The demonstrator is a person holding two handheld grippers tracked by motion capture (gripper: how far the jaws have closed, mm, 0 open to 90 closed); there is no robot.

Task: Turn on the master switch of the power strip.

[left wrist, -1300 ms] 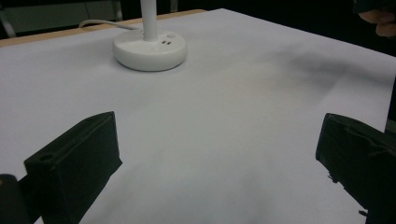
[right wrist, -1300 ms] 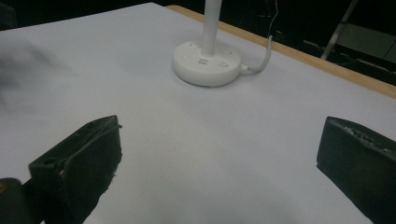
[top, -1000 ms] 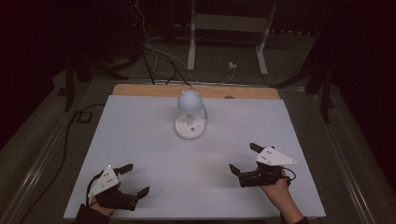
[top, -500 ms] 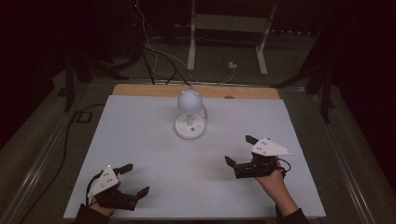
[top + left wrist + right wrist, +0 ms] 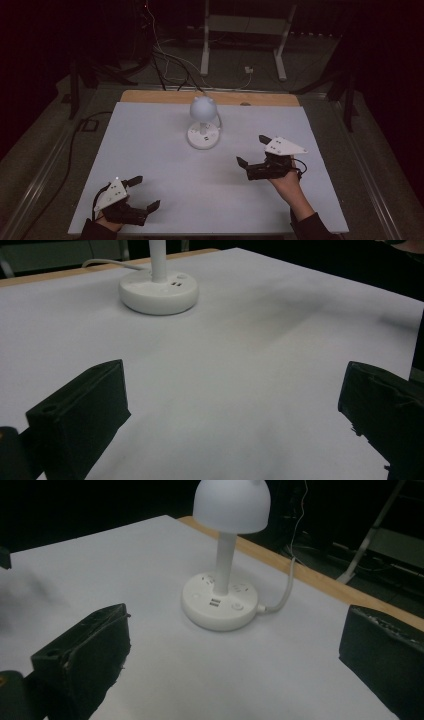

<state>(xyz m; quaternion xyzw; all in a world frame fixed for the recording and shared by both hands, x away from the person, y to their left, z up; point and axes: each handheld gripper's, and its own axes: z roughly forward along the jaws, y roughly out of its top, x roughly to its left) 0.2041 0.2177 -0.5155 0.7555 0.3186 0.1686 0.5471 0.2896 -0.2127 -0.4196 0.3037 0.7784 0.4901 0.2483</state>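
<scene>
A small white desk lamp with a round dome shade and a flat round base [image 5: 203, 131] stands upright on the far middle part of the white table surface [image 5: 165, 170], near the wooden strip at the far edge [image 5: 150, 96]. Its white cable [image 5: 286, 591] leaves the base and goes over this far edge. In the right gripper view the base shows two small ports and a round button on its front side. The right gripper [image 5: 252, 156] is held by a hand above the table at the right, near the lamp but not touching it; its two black jaws stand wide apart and hold nothing, and they point toward the lamp base. The left gripper [image 5: 143, 192] is at the near left corner of the table, well apart from the lamp. Its jaws are also wide apart and empty, with bare white surface between them.
</scene>
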